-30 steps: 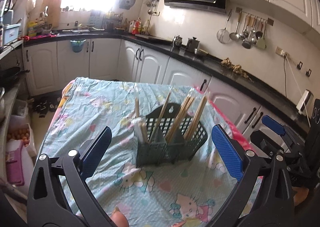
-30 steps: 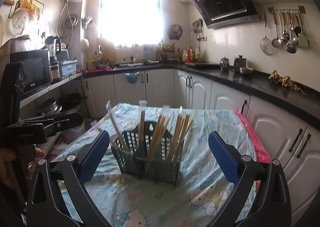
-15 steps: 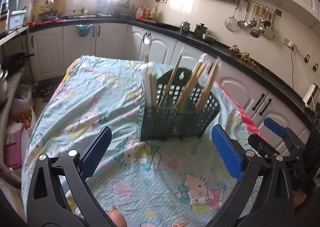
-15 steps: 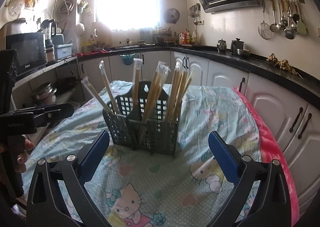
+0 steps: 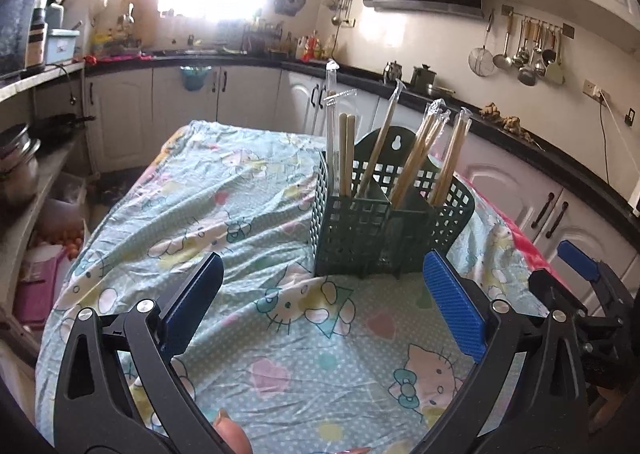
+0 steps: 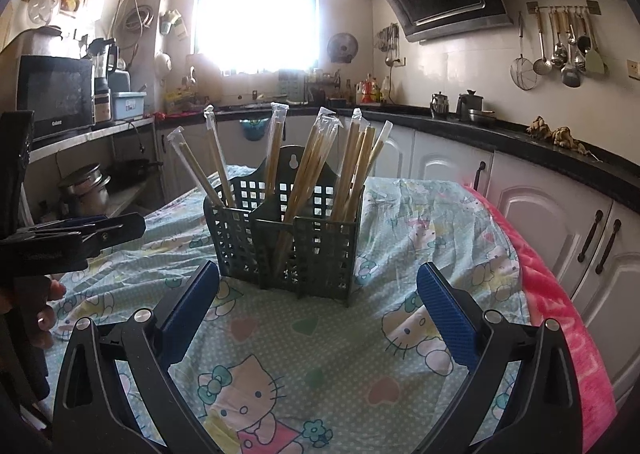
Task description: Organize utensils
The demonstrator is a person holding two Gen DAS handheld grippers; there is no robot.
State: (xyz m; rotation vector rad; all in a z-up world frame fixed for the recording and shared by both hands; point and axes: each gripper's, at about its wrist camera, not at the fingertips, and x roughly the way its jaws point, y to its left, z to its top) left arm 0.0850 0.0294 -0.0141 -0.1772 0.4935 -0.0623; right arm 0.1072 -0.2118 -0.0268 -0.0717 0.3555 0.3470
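Dark green basket [image 6: 285, 238] set upright on counter [image 5: 280, 354] covered by cartoon-print cloth; wrapped chopsticks [image 6: 310, 161] stood leaning in its compartments. Left gripper [image 5: 320, 310] and right gripper [image 6: 318, 304] held just short of basket, fingers spread wide, nothing pinched.

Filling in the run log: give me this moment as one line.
left gripper: open, empty | right gripper: open, empty | dark green plastic lattice utensil caddy: upright on cartoon-print tablecloth | plastic-wrapped wooden chopsticks: standing in caddy
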